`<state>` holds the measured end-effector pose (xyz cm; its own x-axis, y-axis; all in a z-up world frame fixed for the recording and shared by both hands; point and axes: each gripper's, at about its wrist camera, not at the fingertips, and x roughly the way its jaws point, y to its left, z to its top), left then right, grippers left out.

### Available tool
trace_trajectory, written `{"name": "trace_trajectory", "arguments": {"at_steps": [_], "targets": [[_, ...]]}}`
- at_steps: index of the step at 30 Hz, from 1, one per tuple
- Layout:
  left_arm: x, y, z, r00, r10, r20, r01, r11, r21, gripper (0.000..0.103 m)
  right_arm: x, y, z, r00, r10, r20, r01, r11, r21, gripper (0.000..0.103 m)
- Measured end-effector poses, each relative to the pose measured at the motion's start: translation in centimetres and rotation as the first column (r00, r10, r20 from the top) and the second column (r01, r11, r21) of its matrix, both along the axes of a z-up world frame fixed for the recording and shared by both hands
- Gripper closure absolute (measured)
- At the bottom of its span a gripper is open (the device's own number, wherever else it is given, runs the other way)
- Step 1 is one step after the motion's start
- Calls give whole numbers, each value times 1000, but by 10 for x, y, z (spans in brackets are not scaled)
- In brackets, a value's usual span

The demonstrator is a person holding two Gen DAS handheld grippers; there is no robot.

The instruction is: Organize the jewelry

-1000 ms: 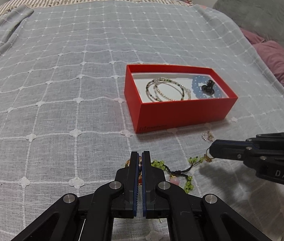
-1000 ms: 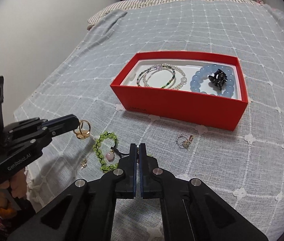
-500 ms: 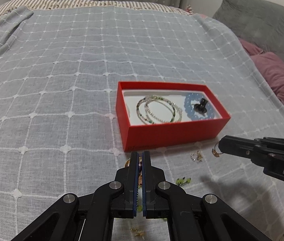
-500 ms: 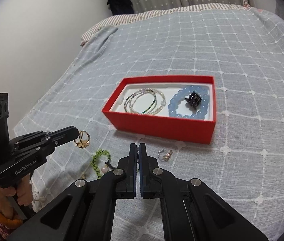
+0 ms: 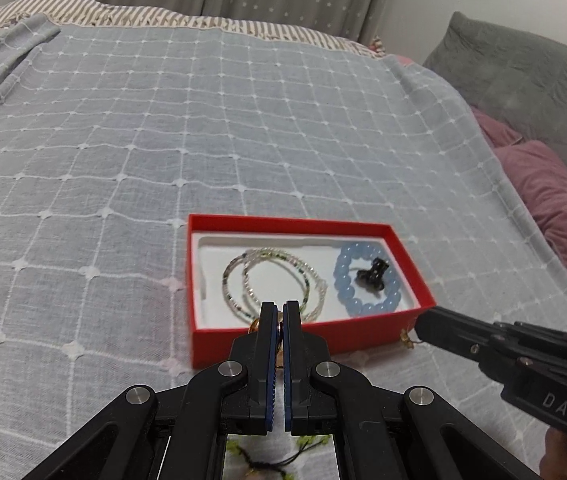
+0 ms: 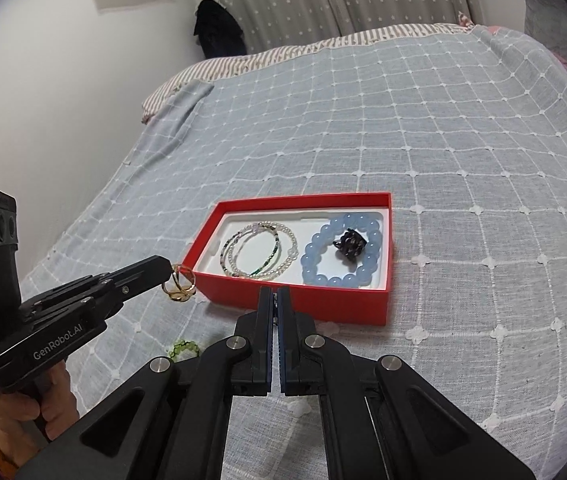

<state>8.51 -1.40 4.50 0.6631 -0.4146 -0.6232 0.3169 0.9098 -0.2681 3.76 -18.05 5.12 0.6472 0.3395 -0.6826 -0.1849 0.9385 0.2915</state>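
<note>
Two grippers: "GenRobot.AI" left gripper (image 6: 165,276) jaws pinch gold ring (image 6: 179,289); "DAS" right gripper (image 5: 421,325) jaws closed.

The box (image 6: 300,300) sat on the bedspread (image 6: 463,168). Inside, the thin bracelets (image 6: 259,250) lay left of the bead bracelet (image 6: 341,252), which ringed a clip (image 6: 349,243).
</note>
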Motion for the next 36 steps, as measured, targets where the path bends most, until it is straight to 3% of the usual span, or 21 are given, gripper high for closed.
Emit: {"name": "trace_trajectory", "arguments": {"at_steps": [16, 22, 23, 26, 27, 30, 36], "targets": [[23, -13, -7, 1000, 5, -28, -6, 999, -48, 103, -2, -9, -2, 1000, -21, 0, 21, 1000, -9, 102], [4, -13, -9, 997, -43, -70, 43, 999, -2, 103, -7, -9, 0, 1000, -9, 6, 10, 1000, -22, 102], [1, -14, -11, 995, -51, -80, 52, 999, 7, 99, -7, -9, -1, 1000, -10, 4, 10, 1000, -23, 102], [-10, -17, -18, 995, -65, -80, 69, 996, 50, 59, -8, -9, -5, 1000, -10, -10, 9, 1000, -28, 102], [-14, -18, -20, 994, -73, -76, 78, 995, 67, 51, -9, -9, -6, 1000, -8, -15, 8, 999, -33, 102], [-16, -21, -30, 992, -94, -86, 102, 990, 102, 43, -12, -6, -11, 1000, 5, -27, -7, 998, -57, 102], [-8, -19, -55, 985, -93, -147, 115, 982, 147, 43, -23, 1, -20, 998, 35, -49, -40, 993, -109, 102]]}}
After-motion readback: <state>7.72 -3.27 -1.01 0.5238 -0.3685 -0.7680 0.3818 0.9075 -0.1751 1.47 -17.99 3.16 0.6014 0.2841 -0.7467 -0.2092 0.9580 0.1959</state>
